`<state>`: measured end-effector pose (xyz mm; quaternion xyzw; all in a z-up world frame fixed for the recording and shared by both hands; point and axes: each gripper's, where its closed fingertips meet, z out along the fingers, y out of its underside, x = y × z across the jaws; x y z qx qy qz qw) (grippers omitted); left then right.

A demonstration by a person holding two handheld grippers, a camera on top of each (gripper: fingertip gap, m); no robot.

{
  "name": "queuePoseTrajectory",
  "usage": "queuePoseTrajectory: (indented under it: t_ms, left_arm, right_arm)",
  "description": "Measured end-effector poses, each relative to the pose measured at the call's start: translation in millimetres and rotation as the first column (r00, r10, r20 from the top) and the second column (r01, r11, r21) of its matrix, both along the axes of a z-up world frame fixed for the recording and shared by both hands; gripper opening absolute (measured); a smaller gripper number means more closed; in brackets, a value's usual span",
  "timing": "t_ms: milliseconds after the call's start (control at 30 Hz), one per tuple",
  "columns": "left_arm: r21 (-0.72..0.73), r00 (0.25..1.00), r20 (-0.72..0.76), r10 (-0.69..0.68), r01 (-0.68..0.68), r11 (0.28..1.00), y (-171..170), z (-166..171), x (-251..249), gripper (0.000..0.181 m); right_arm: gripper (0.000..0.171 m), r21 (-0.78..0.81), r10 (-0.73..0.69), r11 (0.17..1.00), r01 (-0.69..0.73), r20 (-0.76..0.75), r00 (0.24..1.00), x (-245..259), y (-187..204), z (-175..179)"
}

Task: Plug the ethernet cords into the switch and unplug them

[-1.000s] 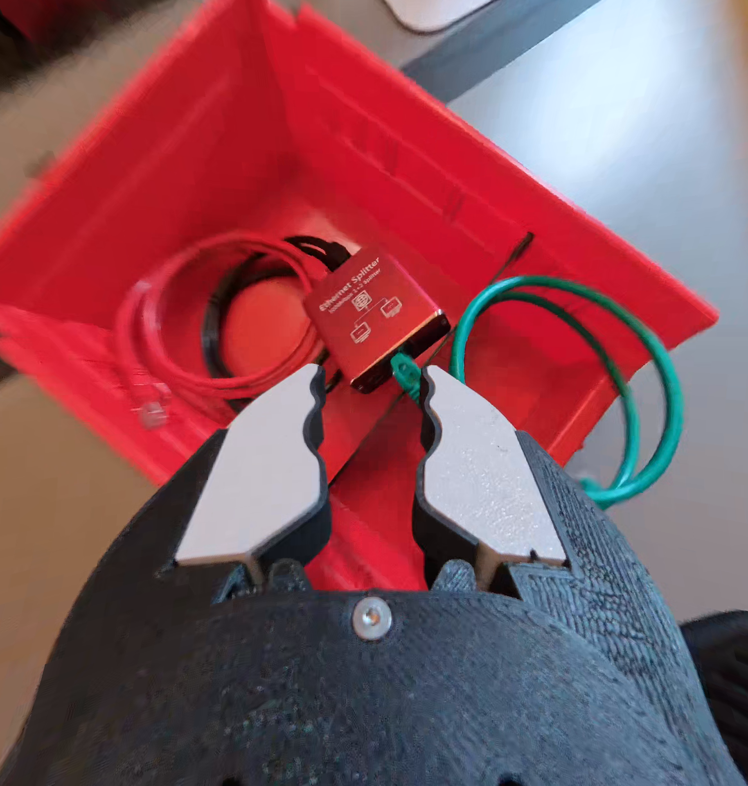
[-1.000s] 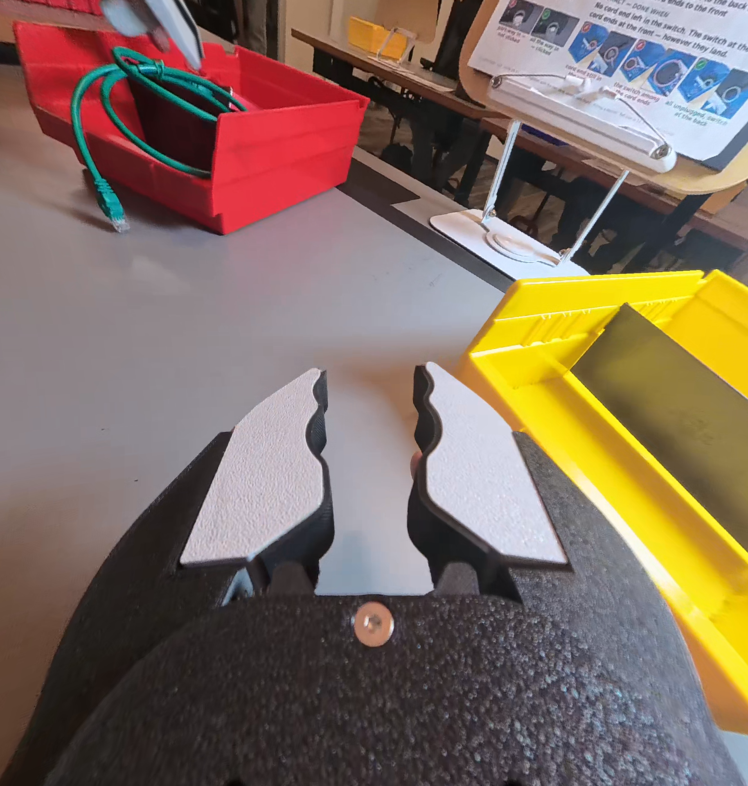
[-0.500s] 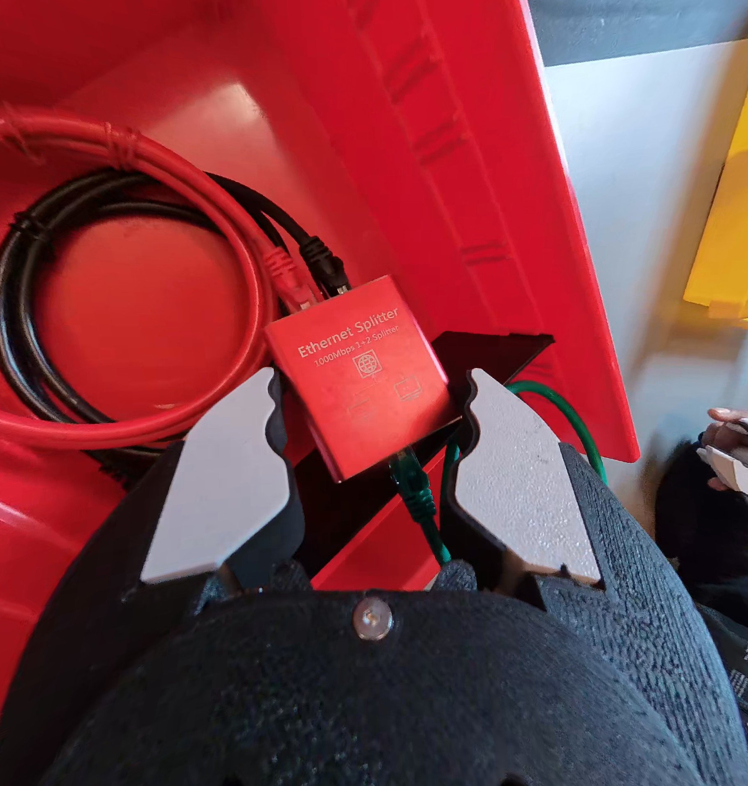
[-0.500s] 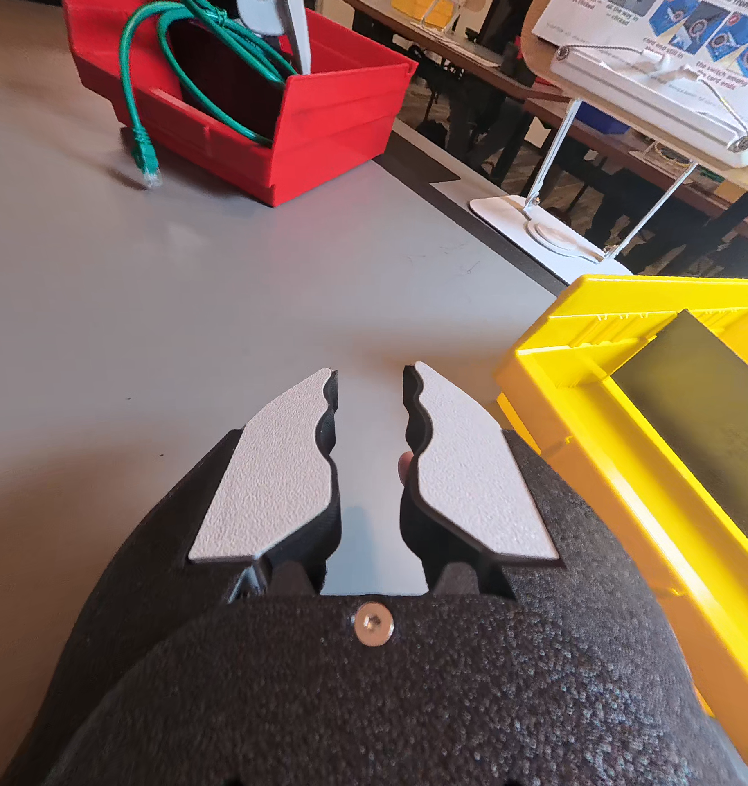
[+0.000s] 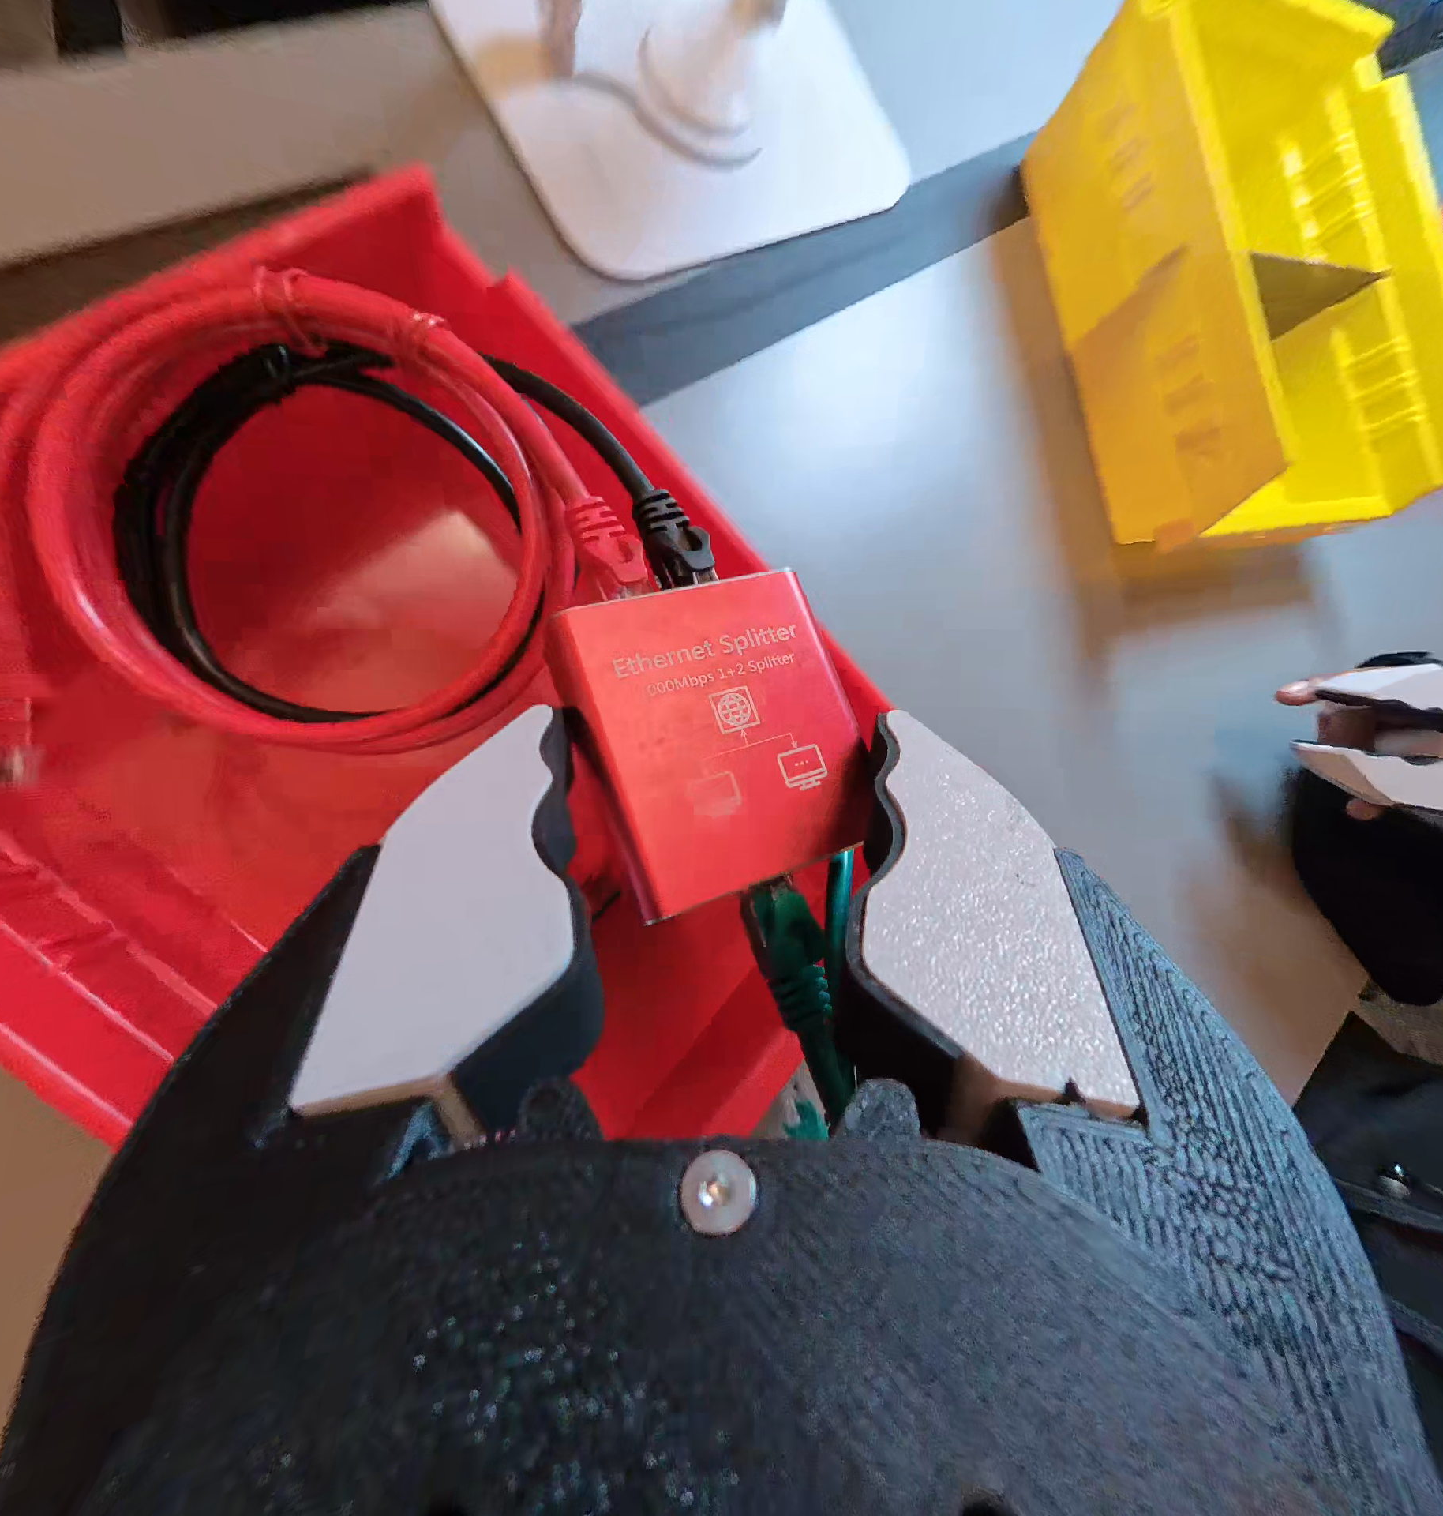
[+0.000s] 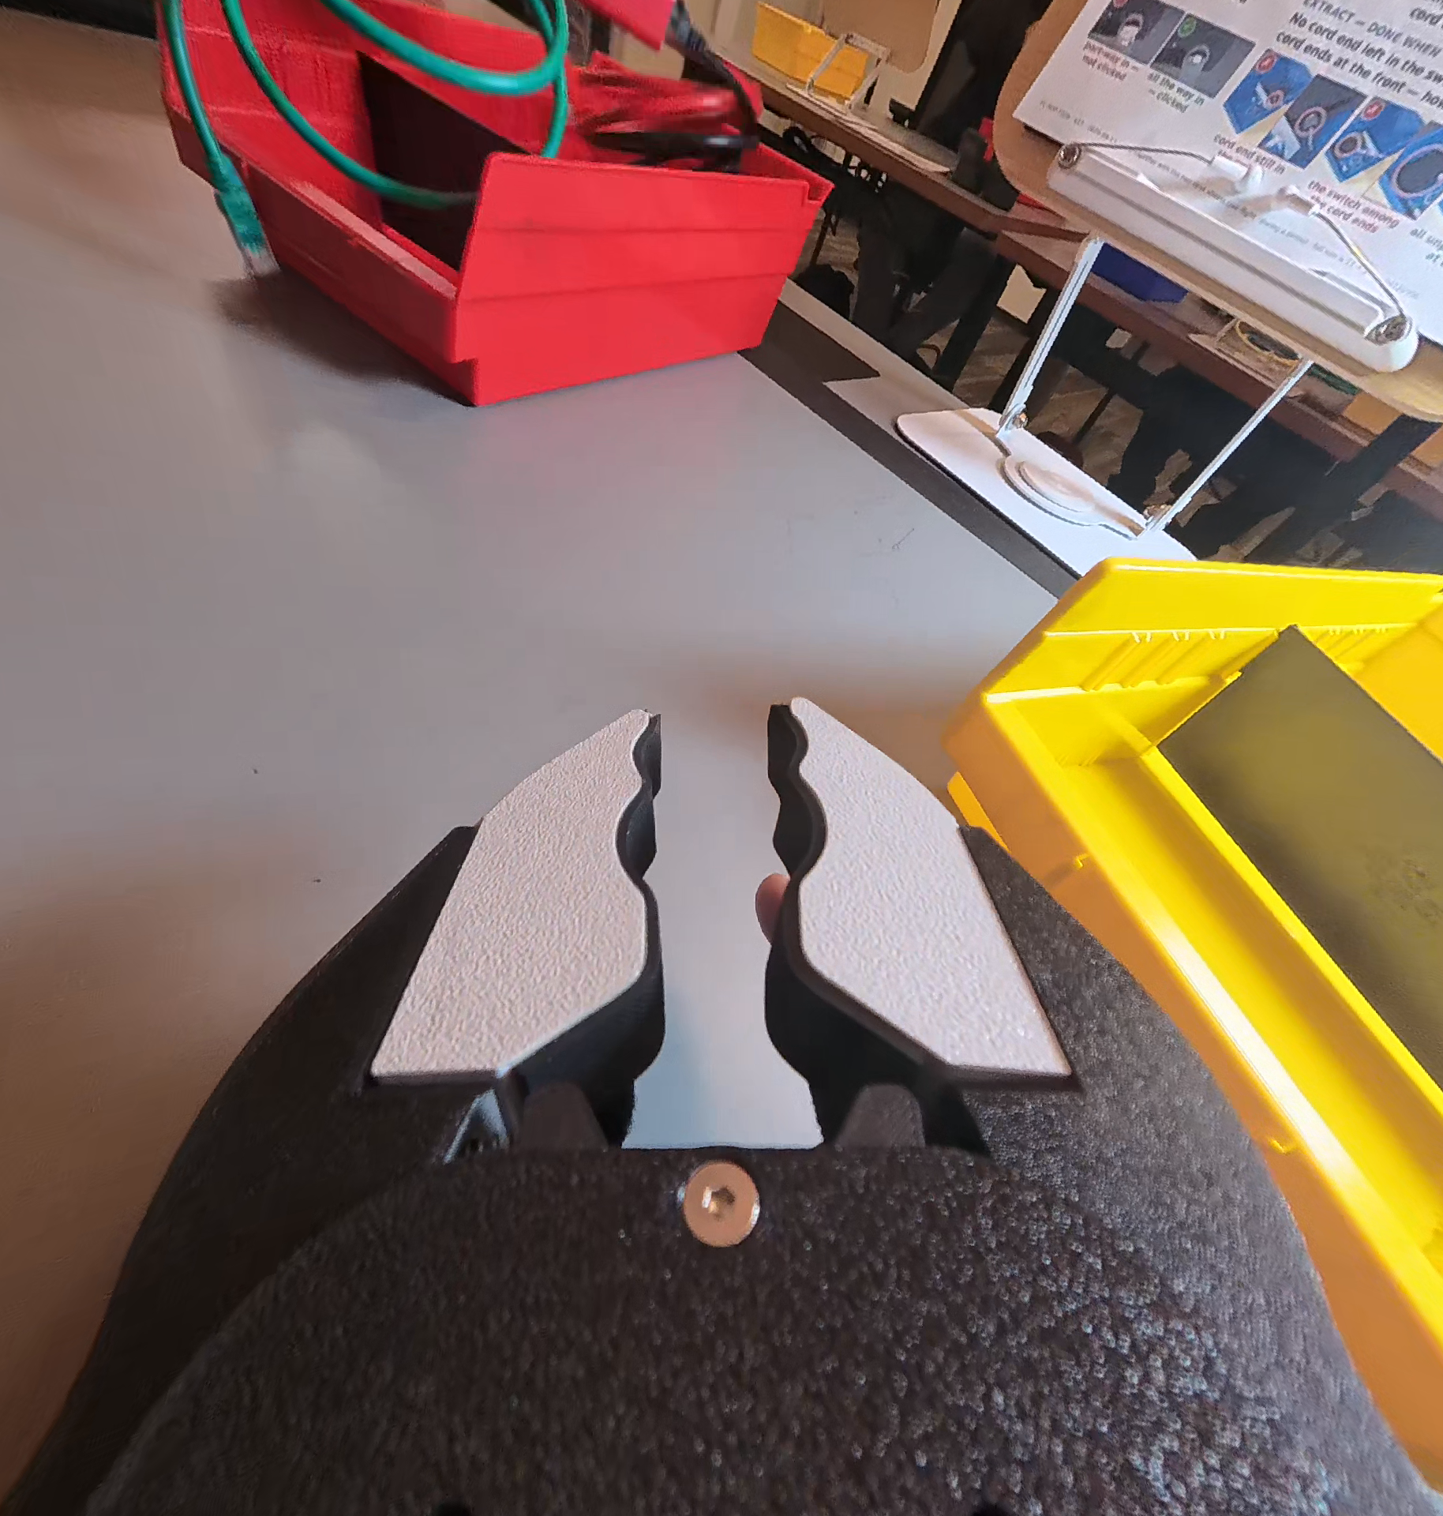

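My left hand-held gripper (image 5: 714,787) clamps the switch (image 5: 706,738); right hand-held gripper (image 6: 714,767) gapes empty; dangling cords (image 5: 308,525) may drag it loose

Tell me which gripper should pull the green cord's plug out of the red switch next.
Right. The left gripper is shut on the red switch, lifted over the red bin, so it is occupied. The right gripper is open and empty over the table, probably free to take the green plug.
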<state>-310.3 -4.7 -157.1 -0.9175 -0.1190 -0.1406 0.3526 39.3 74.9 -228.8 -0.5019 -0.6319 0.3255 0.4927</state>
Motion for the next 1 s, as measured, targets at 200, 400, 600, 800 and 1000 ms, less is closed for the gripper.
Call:
queuePoseTrajectory:
  t_ms: [200, 400, 600, 800, 1000]
  left_arm:
    - [0.247, 0.991, -0.116, -0.068, 0.096, 0.964, -7.2, 80.6, 34.0, 0.065]
    - [0.496, 0.960, -0.214, -0.179, 0.265, 0.827, -13.8, 141.4, 106.2, 0.035]
    - [0.498, 0.917, -0.221, -0.332, 0.399, 0.770, 0.8, 78.4, 190.7, 0.025]
    - [0.488, 0.886, -0.200, -0.417, 0.460, 0.742, -1.1, 44.9, 227.5, 0.025]
    - [0.485, 0.864, -0.207, -0.458, 0.497, 0.719, 0.1, 37.4, 245.9, 0.024]
  right_arm:
    - [0.025, 0.012, 0.009, 1.000, -0.009, -0.052, 0.999, -6.7, -5.8, 20.9]
    - [0.025, 0.048, 0.069, 0.997, -0.061, -0.194, 0.979, -31.7, -23.1, 100.1]
    - [0.050, -0.437, 0.329, 0.819, -0.372, -0.173, 0.928, -92.6, -82.6, 85.9]
    - [0.063, -0.535, 0.358, 0.736, -0.415, -0.213, 0.909, -105.1, -94.6, 69.1]
    - [0.061, -0.576, 0.381, 0.675, -0.461, -0.263, 0.887, -101.0, -101.2, 76.9]
